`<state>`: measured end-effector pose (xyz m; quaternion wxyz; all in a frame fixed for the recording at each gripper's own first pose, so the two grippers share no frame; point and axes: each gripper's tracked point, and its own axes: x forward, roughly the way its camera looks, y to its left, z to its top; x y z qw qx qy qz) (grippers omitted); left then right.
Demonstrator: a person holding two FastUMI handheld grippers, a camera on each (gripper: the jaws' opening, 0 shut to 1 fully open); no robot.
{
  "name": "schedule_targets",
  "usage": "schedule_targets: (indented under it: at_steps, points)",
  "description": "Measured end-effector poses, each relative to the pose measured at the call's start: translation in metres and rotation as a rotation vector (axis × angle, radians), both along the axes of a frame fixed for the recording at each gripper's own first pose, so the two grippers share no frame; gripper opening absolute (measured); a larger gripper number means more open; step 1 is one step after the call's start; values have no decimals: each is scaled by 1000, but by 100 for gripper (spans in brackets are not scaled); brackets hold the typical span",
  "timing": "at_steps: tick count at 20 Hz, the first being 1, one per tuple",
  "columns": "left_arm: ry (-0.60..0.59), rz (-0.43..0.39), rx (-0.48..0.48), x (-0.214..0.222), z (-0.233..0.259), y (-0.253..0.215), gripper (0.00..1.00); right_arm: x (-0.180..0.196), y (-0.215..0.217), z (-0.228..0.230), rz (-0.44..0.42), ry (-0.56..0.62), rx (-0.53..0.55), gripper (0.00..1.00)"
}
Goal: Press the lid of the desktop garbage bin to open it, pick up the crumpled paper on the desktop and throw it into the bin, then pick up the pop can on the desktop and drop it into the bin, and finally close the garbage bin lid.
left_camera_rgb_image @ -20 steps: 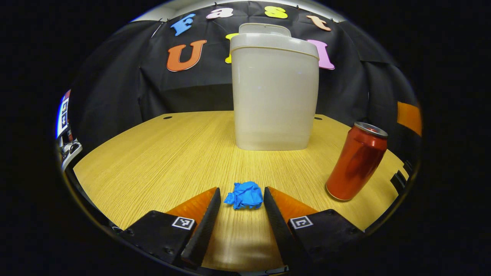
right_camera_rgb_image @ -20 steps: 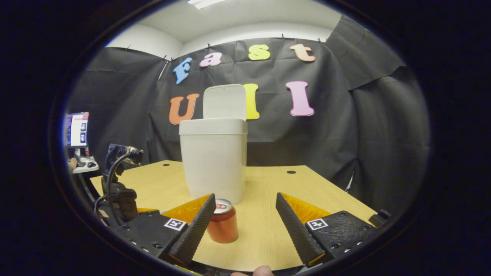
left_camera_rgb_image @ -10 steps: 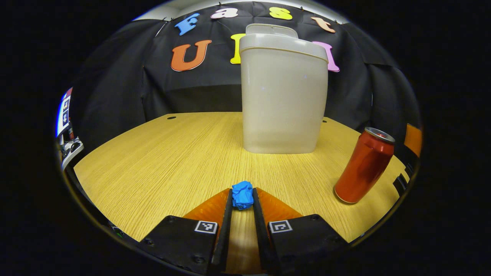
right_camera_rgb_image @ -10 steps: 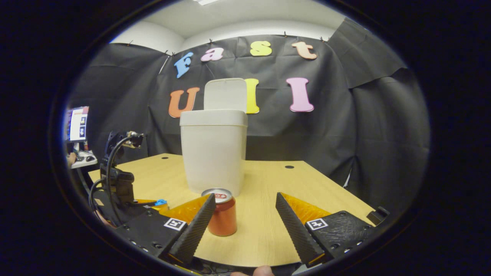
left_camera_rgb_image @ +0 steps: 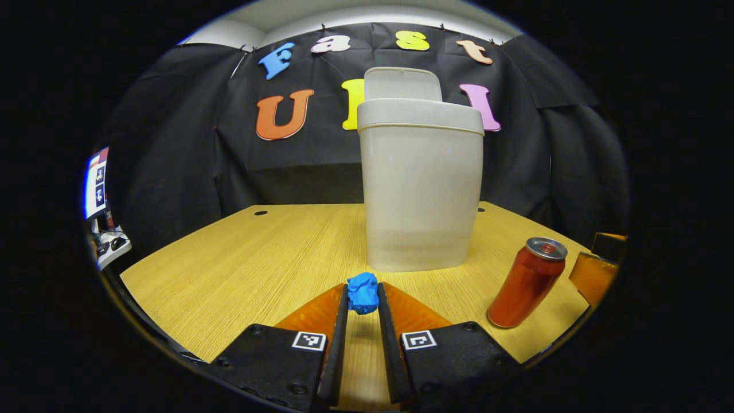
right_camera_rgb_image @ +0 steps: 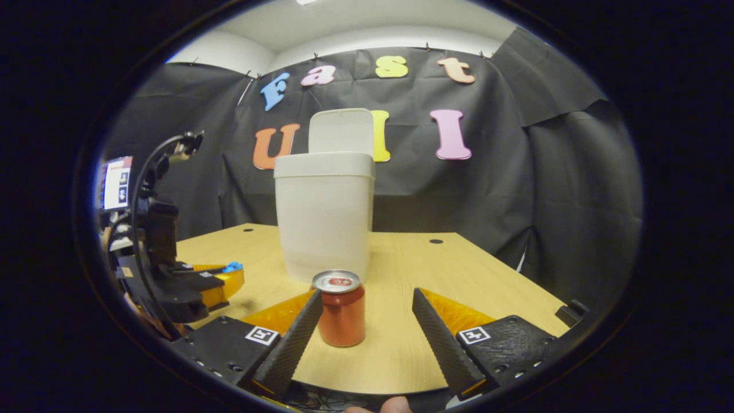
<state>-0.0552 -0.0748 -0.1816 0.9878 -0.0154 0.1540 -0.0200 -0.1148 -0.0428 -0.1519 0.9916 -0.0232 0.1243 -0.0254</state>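
My left gripper (left_camera_rgb_image: 362,299) is shut on the blue crumpled paper (left_camera_rgb_image: 363,292) and holds it a little above the wooden desk (left_camera_rgb_image: 252,264). From the right gripper view that same gripper (right_camera_rgb_image: 229,275) hangs at the left with the paper (right_camera_rgb_image: 232,267) in its tips. The cream garbage bin (left_camera_rgb_image: 421,189) (right_camera_rgb_image: 324,215) stands straight ahead, its lid (left_camera_rgb_image: 402,84) (right_camera_rgb_image: 340,131) tipped up. A red pop can (left_camera_rgb_image: 526,283) (right_camera_rgb_image: 341,308) stands upright on the desk, right of the paper. My right gripper (right_camera_rgb_image: 367,312) is open, the can just ahead between its fingers and near the left one.
A screen (left_camera_rgb_image: 96,182) and desk clutter sit off the table's left edge. Two small holes (left_camera_rgb_image: 260,213) (right_camera_rgb_image: 436,241) mark the desk near its back edge. Black cloth closes the back and the sides.
My left gripper closed on the blue paper, then lifted it off the desk. The right gripper stayed open and crept closer to the can.
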Motion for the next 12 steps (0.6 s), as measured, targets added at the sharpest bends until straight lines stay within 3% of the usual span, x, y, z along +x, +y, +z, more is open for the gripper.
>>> schedule_targets:
  at_steps: [12]
  points:
    - [-102,20,-25,3,42,25,34,13,25,-54,8,133,7,97]
